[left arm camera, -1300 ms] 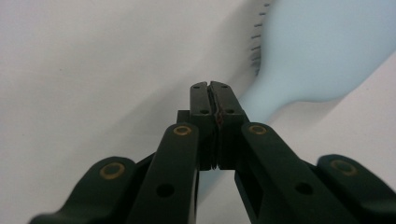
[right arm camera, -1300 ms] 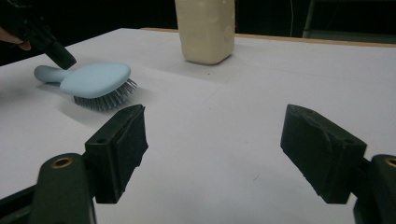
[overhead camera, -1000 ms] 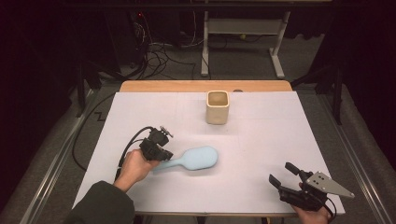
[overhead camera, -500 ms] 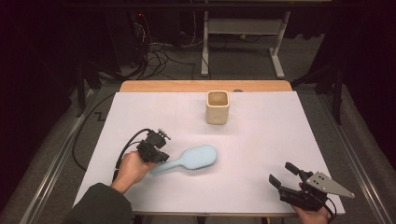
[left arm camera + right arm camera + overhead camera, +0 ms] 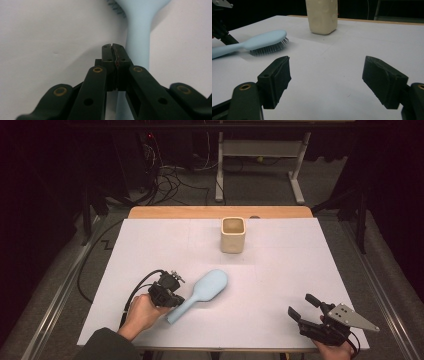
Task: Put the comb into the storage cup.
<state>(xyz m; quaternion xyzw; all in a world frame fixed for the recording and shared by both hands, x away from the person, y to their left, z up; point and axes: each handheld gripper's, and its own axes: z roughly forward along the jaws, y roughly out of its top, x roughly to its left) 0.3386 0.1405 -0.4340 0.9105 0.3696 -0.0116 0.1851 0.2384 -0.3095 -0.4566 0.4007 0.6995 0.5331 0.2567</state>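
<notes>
A light blue hairbrush [image 5: 209, 287] lies bristles down on the white table, handle pointing to the near left. My left gripper [image 5: 169, 293] rests against the left side of that handle, jaws shut. In the left gripper view its tips [image 5: 114, 47] are pressed together with nothing between them, and the brush handle [image 5: 138, 47] runs past just to their right. My right gripper [image 5: 301, 306] sits at the near right corner, open and empty. Between its jaws [image 5: 325, 82] I see bare table, with the brush [image 5: 265, 38] at far left.
A cream square cup [image 5: 233, 235] stands upright at the far middle of the table [image 5: 300, 265], also seen ahead of the right gripper [image 5: 322, 16]. A wooden strip [image 5: 220, 212] edges the far side. Cables and a metal stand lie on the floor beyond.
My left gripper has moved toward the near edge. The brush handle has swung nearer with it, so the brush now lies more steeply angled. The right gripper has stayed put.
</notes>
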